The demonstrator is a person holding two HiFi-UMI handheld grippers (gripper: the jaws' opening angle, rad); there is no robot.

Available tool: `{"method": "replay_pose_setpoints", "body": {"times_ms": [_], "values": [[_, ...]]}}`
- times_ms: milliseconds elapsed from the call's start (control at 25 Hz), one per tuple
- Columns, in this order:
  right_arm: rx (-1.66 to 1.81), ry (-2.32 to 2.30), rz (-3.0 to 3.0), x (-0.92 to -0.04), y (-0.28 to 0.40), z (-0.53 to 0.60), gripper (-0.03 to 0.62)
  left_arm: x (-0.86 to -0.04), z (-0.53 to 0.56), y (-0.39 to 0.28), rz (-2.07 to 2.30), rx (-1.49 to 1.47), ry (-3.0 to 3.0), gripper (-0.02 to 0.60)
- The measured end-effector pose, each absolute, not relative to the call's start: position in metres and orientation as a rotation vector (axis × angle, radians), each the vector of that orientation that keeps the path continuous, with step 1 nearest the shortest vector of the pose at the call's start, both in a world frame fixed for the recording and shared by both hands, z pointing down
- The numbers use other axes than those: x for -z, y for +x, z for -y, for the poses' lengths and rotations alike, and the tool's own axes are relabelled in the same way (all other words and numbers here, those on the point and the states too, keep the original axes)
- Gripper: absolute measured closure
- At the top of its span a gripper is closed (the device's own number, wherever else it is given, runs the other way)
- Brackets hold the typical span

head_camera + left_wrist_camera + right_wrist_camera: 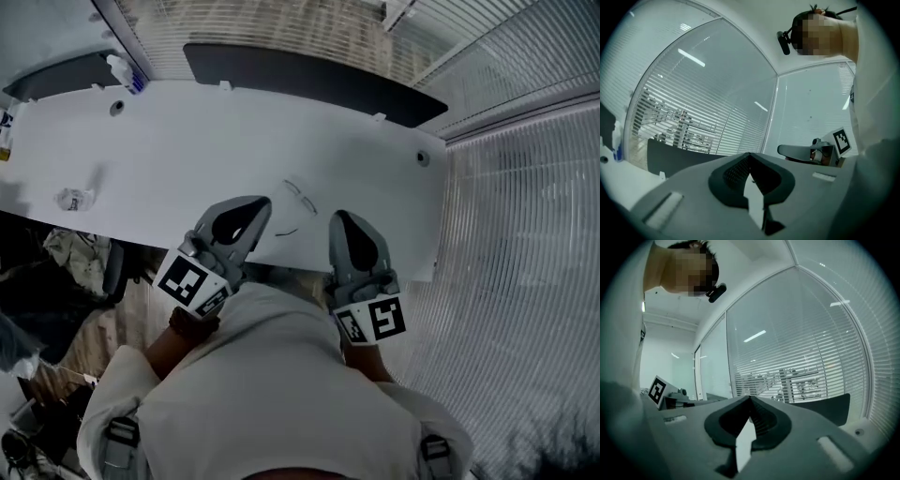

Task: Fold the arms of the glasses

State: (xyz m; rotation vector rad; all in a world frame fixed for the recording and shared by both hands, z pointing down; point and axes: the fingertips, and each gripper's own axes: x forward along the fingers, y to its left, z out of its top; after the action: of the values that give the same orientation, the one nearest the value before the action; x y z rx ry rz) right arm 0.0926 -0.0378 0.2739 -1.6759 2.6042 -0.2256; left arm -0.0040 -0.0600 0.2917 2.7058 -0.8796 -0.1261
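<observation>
Where glasses lie on table, outline faint

Your white counter runs from the far left to the near right. The glasses lie on it close to its near edge. A crumpled white scrap lies well apart from them, at the left.

Table white, smooth, matt. Left gripper, right gripper grey matt plastic. Person's garment pale cloth.
</observation>
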Motion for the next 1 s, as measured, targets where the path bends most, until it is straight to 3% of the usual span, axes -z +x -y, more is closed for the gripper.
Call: {"method": "replay_pose_setpoints", "body": {"times_ms": [360,720,1000], "values": [[0.387,-1.656,-2.694,-0.327,0.077,0.030,0.592,-0.355,0.046,-0.016,0.890,-0.023,2.577,0.581],[0.302,-1.696,-2.790,-0.349,0.080,0.044,0.592,-0.377,0.056,-0.017,0.900,-0.047,2.565,0.581],[0.255,-1.726,-2.963,-0.417,0.076,0.053,0.592,-0.424,0.063,0.001,0.856,-0.116,2.558,0.581]]}}
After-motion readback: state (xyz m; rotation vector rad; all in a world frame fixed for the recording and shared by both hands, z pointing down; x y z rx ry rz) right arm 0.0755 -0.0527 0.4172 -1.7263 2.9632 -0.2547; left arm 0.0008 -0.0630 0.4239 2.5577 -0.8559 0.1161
